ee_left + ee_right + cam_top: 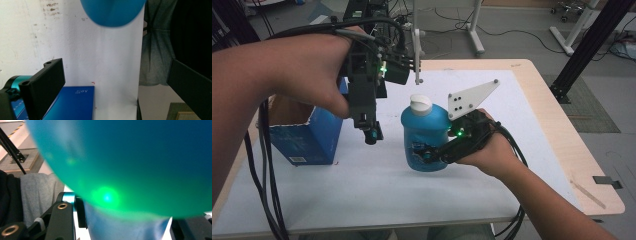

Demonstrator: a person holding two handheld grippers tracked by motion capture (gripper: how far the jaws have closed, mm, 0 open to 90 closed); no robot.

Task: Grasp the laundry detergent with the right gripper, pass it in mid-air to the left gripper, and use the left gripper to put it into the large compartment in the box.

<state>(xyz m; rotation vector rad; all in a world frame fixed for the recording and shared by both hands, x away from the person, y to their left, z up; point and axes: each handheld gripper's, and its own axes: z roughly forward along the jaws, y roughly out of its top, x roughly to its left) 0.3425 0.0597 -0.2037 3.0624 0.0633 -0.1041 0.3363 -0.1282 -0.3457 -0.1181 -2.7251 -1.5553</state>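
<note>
- High view: right tongs clamped low on blue bottle, held upright near the middle of the surface, white cap on top.
- Grey three-cornered plate sticking up from the right tongs, green light glowing just beneath it.
- Left tongs pointing down, hanging above the surface just left of the bottle, apart from it and gripping nothing.
- Blue box standing near the left edge of the surface, top torn open, just beside the left tongs.
- Left gripper view: jaws spread wide with bare white surface between them, blue box below, rounded blue bottle at the top of the frame.
- Right gripper view: bottle pressed close between the jaws, green glow reflected on its blue wall.
- Cannot tell whether the bottle's base touches the surface.
</note>
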